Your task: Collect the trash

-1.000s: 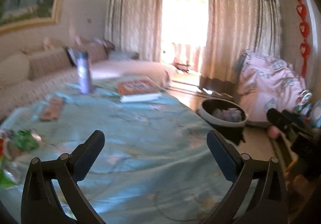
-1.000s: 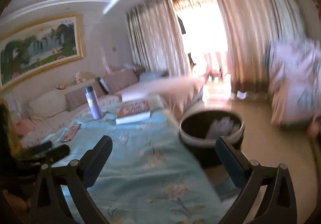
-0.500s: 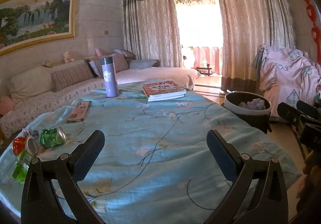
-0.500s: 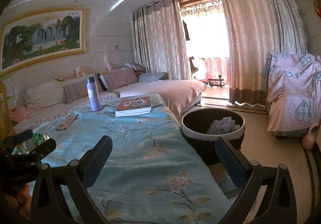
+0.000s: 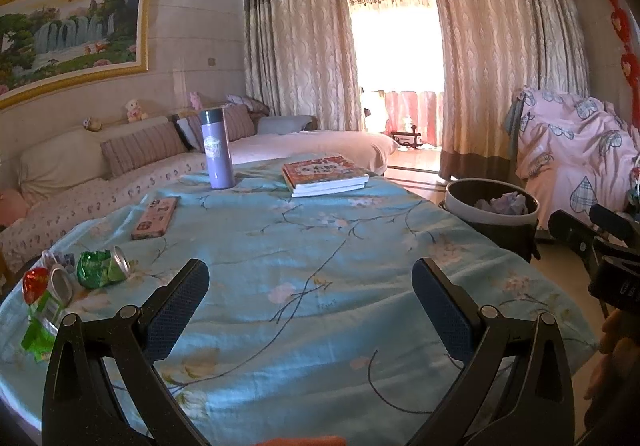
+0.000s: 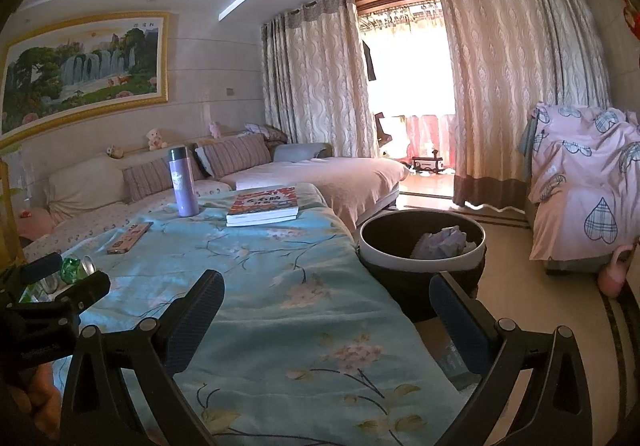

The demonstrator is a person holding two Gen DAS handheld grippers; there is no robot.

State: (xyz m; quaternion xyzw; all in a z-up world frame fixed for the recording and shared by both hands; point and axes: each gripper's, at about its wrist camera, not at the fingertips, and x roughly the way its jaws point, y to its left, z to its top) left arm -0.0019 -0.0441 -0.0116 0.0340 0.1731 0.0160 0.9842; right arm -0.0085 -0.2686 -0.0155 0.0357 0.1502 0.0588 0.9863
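Note:
Trash lies at the table's left edge: a crushed green can (image 5: pixel 102 268), a second can (image 5: pixel 60 284), a red wrapper (image 5: pixel 35 283) and a green wrapper (image 5: pixel 38 326). The green can also shows in the right wrist view (image 6: pixel 74 269). A dark trash bin (image 5: pixel 490 212) with crumpled paper stands on the floor right of the table, also in the right wrist view (image 6: pixel 422 258). My left gripper (image 5: pixel 310 310) is open and empty above the blue tablecloth (image 5: pixel 300 246). My right gripper (image 6: pixel 326 322) is open and empty over the table's right edge, near the bin.
On the table stand a purple flask (image 5: pixel 217 154), stacked books (image 5: pixel 323 176) and a pink flat box (image 5: pixel 155 217). A sofa (image 5: pixel 120 166) runs along the left wall. A pink-covered chair (image 6: pixel 584 186) stands at the right.
Both views have swung and steadied from a blurred, lower angle. The left view now takes in the trash at the table's left edge. Both grippers stayed open.

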